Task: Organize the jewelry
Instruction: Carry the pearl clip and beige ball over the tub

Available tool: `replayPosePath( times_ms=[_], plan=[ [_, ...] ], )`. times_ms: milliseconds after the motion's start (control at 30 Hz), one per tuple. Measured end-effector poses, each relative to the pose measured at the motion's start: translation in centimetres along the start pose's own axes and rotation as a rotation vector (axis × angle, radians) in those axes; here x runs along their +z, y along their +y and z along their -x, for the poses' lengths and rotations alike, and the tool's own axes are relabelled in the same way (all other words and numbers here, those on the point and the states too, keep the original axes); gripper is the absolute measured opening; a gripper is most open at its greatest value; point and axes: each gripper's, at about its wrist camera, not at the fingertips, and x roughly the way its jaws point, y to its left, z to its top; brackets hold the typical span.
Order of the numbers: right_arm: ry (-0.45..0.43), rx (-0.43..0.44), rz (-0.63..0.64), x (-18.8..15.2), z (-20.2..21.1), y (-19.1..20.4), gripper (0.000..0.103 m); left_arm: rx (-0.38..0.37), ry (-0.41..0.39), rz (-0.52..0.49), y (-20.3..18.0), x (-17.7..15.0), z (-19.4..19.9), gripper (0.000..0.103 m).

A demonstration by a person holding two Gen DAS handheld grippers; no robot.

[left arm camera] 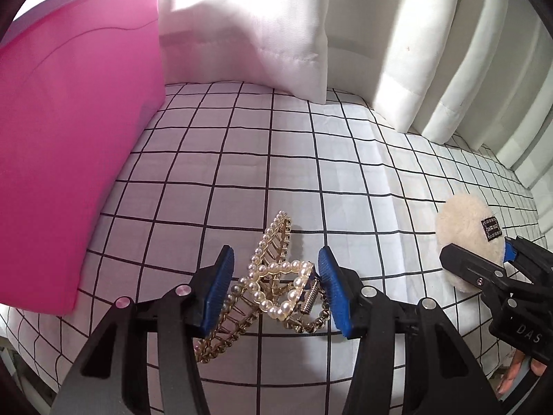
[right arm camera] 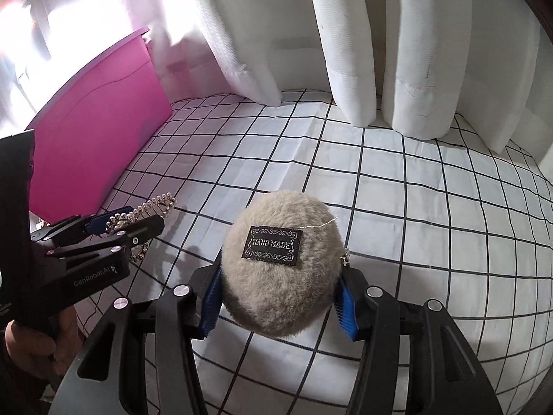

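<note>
Left wrist view shows your left gripper clamping a gold, pearl-studded claw hair clip between its blue pads, above the black-gridded white tablecloth beside a pink plastic bin. Your right gripper squeezes a fluffy beige round pom-pom accessory with a black "HAND MADE" label.

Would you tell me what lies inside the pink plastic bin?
Only the pink plastic bin's outer wall and rim show in both views; its inside is hidden, so contents cannot be told.
</note>
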Motion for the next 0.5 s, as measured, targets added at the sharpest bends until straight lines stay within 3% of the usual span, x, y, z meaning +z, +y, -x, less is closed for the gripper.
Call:
replayPosePath(
  times_ms=[267,500],
  plan=[
    [-0.027,0.013,0.028,-0.3,2.6,0.3,0.052,0.011,-0.052,0.034,0.6,0.3,3.3,0.049],
    [-0.112,0.015,0.073,2.2,6.7,1.1,0.052,-0.001,-0.139,0.022,-0.3,2.2,8.0,0.049]
  ],
)
